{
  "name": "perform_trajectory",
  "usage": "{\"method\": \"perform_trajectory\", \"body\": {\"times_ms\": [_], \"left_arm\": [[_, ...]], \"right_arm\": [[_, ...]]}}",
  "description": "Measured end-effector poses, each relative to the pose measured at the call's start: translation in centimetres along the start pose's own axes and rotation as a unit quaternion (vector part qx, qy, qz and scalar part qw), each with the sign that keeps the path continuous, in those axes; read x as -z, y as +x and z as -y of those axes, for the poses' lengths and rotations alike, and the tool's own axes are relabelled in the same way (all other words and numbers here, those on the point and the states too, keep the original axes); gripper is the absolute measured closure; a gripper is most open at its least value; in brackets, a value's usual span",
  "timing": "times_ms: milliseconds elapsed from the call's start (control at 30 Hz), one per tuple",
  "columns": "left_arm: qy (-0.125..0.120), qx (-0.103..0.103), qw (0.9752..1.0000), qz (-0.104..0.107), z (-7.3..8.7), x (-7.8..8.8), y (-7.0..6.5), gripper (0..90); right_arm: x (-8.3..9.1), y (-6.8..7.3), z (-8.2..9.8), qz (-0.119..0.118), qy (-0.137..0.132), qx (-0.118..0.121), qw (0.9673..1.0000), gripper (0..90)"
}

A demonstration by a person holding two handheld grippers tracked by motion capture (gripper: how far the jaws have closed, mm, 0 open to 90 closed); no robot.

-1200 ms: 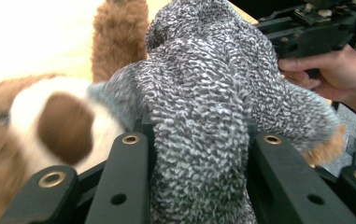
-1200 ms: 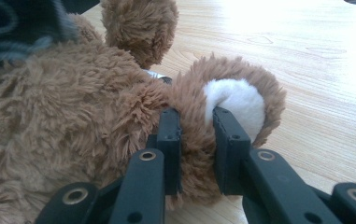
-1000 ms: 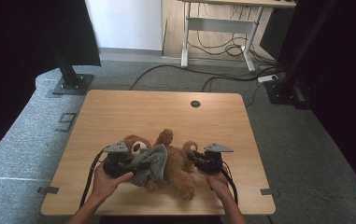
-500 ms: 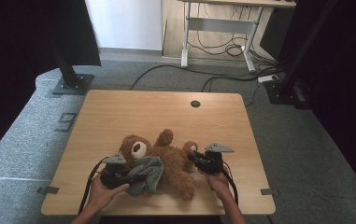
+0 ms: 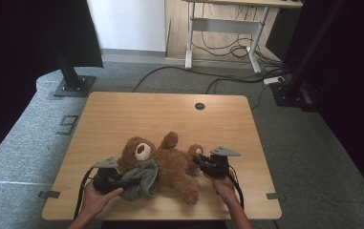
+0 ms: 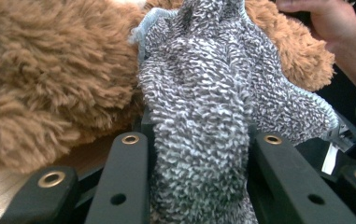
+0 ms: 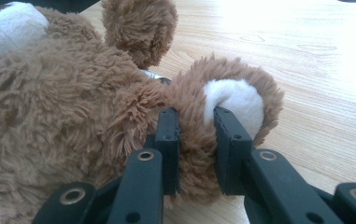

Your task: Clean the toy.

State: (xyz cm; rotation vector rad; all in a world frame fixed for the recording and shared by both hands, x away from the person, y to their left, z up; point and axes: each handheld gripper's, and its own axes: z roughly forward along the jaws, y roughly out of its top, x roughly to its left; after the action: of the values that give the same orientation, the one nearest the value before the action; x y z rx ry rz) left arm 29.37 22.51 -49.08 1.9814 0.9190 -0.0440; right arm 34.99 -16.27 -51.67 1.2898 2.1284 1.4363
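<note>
Since it slid nearer, cloth [image 5: 139, 179] off bear [image 5: 170, 162].

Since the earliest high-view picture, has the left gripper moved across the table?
Yes. The left gripper, shut on the grey cloth, has drawn back from the bear's head toward the table's near edge.

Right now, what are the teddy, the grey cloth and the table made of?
The teddy looks like soft plush: long shaggy brown fibres, with white patches on its snout and paw. The cloth looks like terry towelling: grey-and-white loops with a pale stitched edge. The table looks like smooth, light wood or a wood-look top, with grain lines.
</note>
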Motion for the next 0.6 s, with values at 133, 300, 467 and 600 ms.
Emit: {"method": "perform_trajectory", "body": {"times_ms": [133,300,467,600], "left_arm": [[-0.004,-0.003,1.0,0.003,-0.3,0.0,-0.2,67.3],[-0.011,-0.007,0.9999,0.007,-0.9,-0.2,-0.6,67.2],[-0.019,-0.011,0.9997,0.012,-1.9,-0.4,-1.1,67.2],[-0.024,-0.017,0.9994,0.018,-2.9,-0.8,-1.7,67.1]], "right_arm": [[0.0,0.0,0.0,0.003,0.0,0.0,1.0,73.3],[0.0,-0.1,0.0,0.004,-0.001,0.0,1.0,73.3],[0.1,-0.1,0.1,0.004,-0.003,-0.003,1.0,73.3],[0.1,-0.1,0.1,0.005,-0.005,-0.004,1.0,73.3]]}}
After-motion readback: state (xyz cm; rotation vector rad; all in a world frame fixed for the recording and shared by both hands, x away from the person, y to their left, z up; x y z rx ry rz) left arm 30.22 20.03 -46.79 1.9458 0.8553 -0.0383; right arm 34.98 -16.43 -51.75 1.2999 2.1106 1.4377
